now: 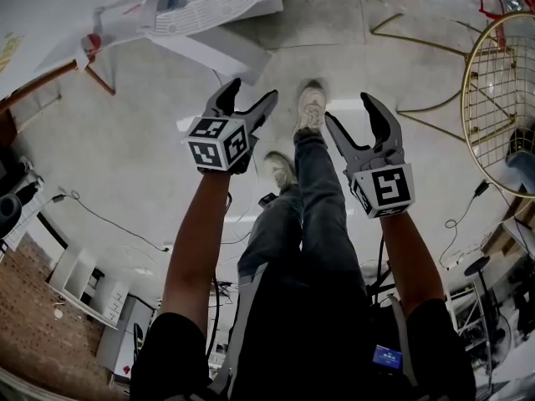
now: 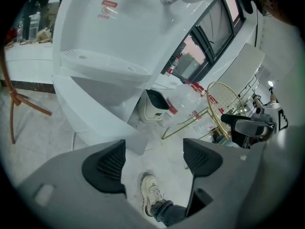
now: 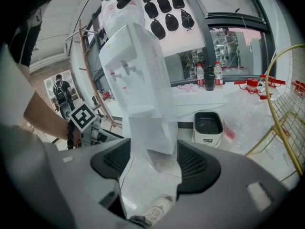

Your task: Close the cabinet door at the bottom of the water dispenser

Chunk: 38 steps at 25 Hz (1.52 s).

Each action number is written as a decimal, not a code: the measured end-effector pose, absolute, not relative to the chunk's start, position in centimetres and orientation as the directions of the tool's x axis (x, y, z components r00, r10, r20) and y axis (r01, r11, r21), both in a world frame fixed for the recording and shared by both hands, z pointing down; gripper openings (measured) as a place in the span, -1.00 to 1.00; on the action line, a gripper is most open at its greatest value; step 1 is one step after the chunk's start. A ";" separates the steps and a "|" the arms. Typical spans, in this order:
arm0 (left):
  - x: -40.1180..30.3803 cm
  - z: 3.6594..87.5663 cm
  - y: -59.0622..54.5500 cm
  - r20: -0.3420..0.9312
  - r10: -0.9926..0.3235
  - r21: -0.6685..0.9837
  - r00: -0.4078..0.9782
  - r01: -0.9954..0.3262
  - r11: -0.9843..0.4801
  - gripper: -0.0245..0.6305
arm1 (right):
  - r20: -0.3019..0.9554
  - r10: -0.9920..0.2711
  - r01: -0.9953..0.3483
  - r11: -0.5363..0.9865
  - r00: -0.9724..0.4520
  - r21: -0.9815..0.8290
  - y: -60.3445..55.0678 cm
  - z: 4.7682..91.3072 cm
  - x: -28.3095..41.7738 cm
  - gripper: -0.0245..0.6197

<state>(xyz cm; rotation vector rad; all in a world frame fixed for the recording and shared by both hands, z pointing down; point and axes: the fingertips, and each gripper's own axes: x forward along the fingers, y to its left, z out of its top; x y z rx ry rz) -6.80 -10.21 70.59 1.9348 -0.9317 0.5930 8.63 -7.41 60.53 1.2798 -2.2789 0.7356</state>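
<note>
The white water dispenser [image 1: 180, 11] stands on the floor ahead of me, at the top left of the head view. Its bottom cabinet door [image 1: 221, 53] hangs swung out towards me. The door [image 2: 95, 116] also fills the left gripper view below the drip tray, and shows as a white panel [image 3: 155, 132] between the jaws in the right gripper view. My left gripper [image 1: 249, 94] is open and empty, a short way from the door. My right gripper [image 1: 349, 111] is open and empty too, further to the right, above my shoe [image 1: 311, 107].
A small white bin with a black top [image 3: 208, 127] sits on the floor right of the dispenser, with a clear water bottle [image 3: 248, 109] beside it. A gold wire basket frame [image 1: 501, 90] stands at the right. Orange wooden legs [image 2: 19, 99] and floor cables [image 1: 109, 220] lie left.
</note>
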 end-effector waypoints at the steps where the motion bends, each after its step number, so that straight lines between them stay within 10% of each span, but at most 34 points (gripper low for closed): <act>1: -6.6 70.6 -10.4 0.701 -0.375 0.510 0.606 -0.794 -0.330 0.26 | 0.591 -0.646 -0.870 0.431 -0.483 -0.240 -7.5 60.6 8.8 0.02; 38: -1.2 70.8 -18.1 0.665 -0.394 0.514 0.635 -0.771 -0.376 0.21 | 0.609 -0.663 -0.900 0.331 -0.435 -0.282 -11.3 62.9 12.9 -0.04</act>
